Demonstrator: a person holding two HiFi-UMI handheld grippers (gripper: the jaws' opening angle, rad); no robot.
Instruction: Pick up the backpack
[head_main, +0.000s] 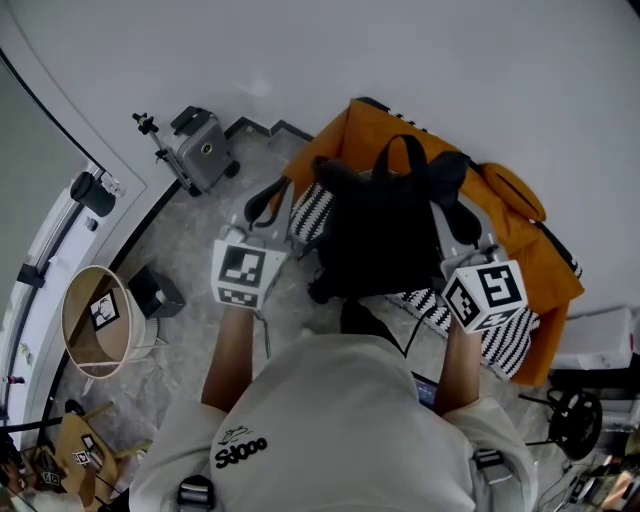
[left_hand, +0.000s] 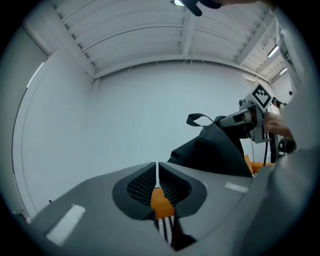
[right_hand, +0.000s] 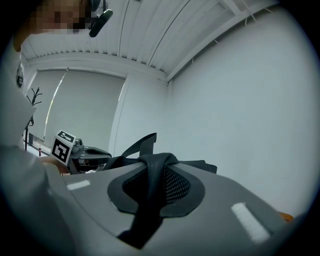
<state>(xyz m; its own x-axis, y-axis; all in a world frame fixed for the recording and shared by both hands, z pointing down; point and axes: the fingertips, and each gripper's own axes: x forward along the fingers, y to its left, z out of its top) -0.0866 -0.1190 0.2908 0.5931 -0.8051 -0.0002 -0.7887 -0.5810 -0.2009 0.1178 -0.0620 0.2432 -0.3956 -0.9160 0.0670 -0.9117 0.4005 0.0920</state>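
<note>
Looking down past the person's white shirt (head_main: 330, 420), both forearms reach forward with the marker cubes up top. On the near left the left gripper (head_main: 262, 232) has its jaws drawn together to a hairline slit, and in the left gripper view nothing shows between the ribbed pads (left_hand: 172, 187), only orange and striped cloth beneath them. On the near right the right gripper (head_main: 465, 240) is clamped on a black strap (right_hand: 150, 200) of the backpack (head_main: 385, 240), and in the right gripper view that strap folds over the top of the jaws and runs down between them. The backpack sits between the two grippers, a little farther out, its body bunched up toward the right gripper and its top handle (head_main: 400, 150) standing in a loop on the far side. It hangs over an orange cover (head_main: 520, 235) with black-and-white striped cushions (head_main: 315, 210) showing at its left and right. Whether its bottom is clear of that cover, no view tells. Off to the left on the marbled floor (head_main: 200, 225) are a small black box (head_main: 155, 292) and a round beige tub (head_main: 95, 320), with a grey case (head_main: 200, 150) farther back by the white wall (head_main: 450, 60).
</note>
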